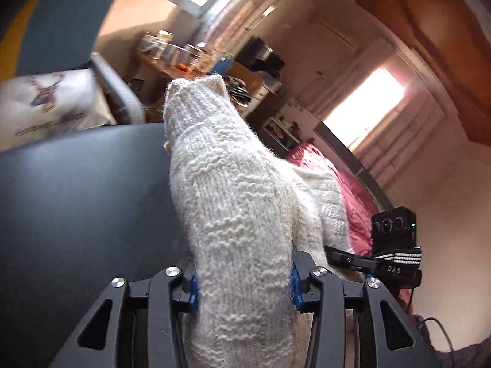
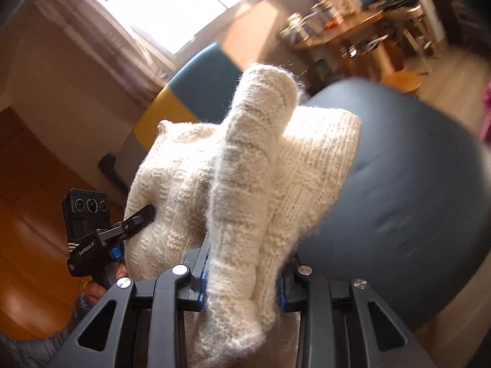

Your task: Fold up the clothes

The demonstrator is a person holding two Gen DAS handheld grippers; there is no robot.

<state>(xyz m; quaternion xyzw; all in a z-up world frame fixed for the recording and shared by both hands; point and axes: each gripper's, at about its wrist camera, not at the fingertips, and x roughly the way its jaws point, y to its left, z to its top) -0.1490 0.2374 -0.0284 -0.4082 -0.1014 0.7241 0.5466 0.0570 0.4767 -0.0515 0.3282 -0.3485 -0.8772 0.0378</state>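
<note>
A cream knitted sweater [image 1: 233, 202] is held up off the dark grey cushioned surface [image 1: 76, 190]. My left gripper [image 1: 244, 288] is shut on a thick bunch of its knit, which rises to a ribbed cuff at the top. In the right wrist view the same sweater [image 2: 245, 178] hangs in folds, and my right gripper [image 2: 242, 285] is shut on it. The left gripper [image 2: 147, 214] also shows at the left, biting the sweater's edge. The right gripper [image 1: 337, 256] appears at the right of the left wrist view, its fingertips hidden in the knit.
A pink garment [image 1: 353, 190] lies on the surface beyond the sweater. A blue and yellow chair [image 2: 196, 92] and a printed pillow [image 1: 49, 104] stand nearby. A cluttered wooden table [image 2: 346, 27] is farther off. A hand [image 2: 101, 288] holds the left gripper's handle.
</note>
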